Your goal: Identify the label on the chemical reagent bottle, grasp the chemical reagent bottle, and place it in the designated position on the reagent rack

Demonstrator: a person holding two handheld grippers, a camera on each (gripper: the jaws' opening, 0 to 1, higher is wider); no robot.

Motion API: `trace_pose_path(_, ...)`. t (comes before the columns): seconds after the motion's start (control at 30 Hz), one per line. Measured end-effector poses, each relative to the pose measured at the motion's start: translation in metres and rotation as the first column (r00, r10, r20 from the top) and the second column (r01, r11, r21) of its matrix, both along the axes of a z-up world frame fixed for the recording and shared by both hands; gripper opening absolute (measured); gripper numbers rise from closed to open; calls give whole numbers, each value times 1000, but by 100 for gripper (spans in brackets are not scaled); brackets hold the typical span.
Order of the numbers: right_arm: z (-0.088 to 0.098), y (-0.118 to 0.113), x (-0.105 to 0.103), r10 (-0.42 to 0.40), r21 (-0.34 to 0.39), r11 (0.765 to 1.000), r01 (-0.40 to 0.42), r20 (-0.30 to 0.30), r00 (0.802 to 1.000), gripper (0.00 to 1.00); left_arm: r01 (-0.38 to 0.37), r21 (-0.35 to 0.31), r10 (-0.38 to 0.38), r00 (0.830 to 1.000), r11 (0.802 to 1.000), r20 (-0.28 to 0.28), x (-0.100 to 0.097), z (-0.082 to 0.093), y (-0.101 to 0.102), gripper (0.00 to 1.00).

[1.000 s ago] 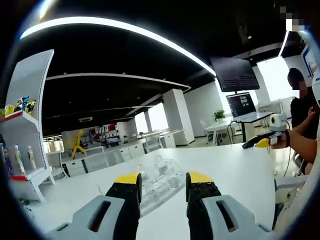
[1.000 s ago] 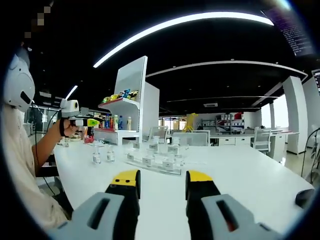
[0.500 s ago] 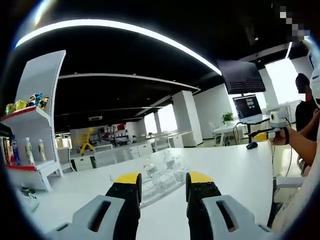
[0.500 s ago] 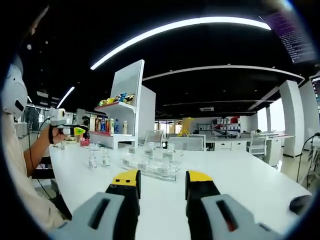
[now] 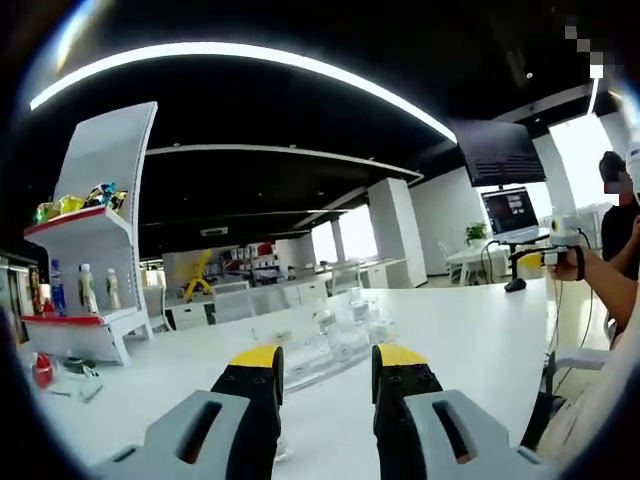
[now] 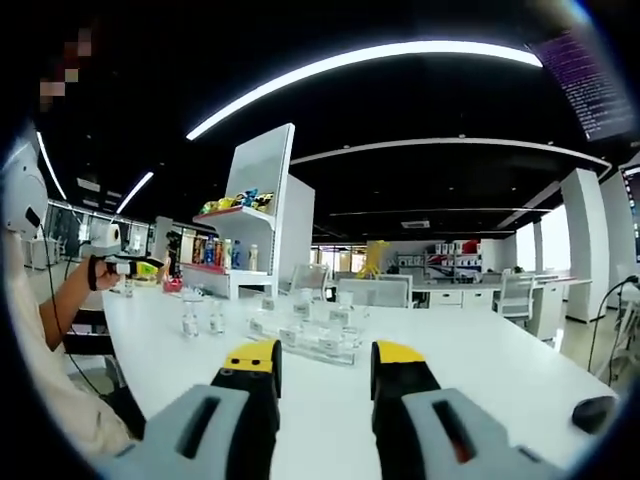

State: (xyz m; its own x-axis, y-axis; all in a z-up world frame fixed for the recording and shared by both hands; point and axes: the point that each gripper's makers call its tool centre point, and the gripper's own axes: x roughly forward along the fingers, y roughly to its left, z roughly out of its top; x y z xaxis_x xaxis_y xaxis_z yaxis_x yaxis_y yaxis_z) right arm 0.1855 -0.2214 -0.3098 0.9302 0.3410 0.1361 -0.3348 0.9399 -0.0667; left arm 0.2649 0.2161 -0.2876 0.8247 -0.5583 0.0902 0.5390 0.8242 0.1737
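While both tongs hovered above a white tabletop (image 6: 480, 370), the left tongs (image 5: 325, 362) and right tongs (image 6: 323, 358) each stood parted, jaws apart and holding nothing; a clear rack (image 6: 305, 335) sat mid-tabletop ahead of both; in the right gripper view, two small bottles (image 6: 200, 318) stood upright just left of the rack, apart from it; a white shelf (image 6: 245, 255) of coloured bottles rose behind; labels were too small to read.
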Motion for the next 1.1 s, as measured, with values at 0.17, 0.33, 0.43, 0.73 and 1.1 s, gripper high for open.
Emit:
trace_pose_path(0.17,1,1,-4,1,4,1000,-1,9,1000,35,-26,33,26,1000,999,-9,-7,-11,9,35)
trace_pose_path(0.33,3,0,-8,-1,-4,1000,2,10,1000,35,-64,27,64,998,998,-22,-12,-24,24,35)
trace_pose_path(0.43,6,2,-8,3,-10,1000,-3,9,1000,35,-107,9,108,994,994,-28,-16,-27,40,35)
trace_pose_path(0.73,1,11,-10,20,-16,1000,-20,0,1000,35,-160,-18,159,987,987,-25,-25,-31,62,35)
trace_pose_path(1.1,2,16,-8,32,-12,999,-32,2,999,35,-140,-13,139,990,990,-36,-24,-37,51,35)
